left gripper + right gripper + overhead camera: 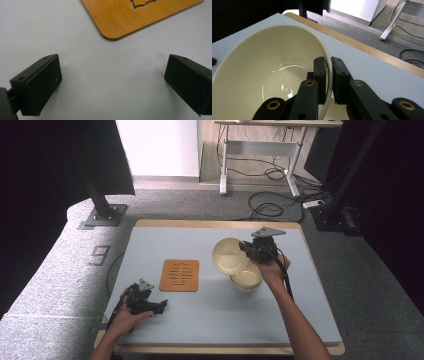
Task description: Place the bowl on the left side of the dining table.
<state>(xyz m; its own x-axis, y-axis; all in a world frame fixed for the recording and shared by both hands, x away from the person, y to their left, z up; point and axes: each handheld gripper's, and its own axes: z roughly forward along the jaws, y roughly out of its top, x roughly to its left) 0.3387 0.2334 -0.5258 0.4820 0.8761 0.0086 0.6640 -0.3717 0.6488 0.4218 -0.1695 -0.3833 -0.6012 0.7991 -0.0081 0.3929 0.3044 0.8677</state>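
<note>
Nearest, the left tool [161, 306] rests on the near-left part of the desk [200, 320] in the person's left hand [127, 316], its jaws spread wide with nothing between them. Just beyond it lies a flat wooden trivet [179, 275] with cut-out slots, one rounded corner showing in the left gripper view [130, 20]. Farther right, a cream bowl [246, 279] stands upright on the desk. Above its far-left rim, the right tool [246, 247] is clenched on the rim of a second cream bowl [229, 256], one jaw inside the wall and one outside, holding that bowl tilted and clear of the desk surface.
</note>
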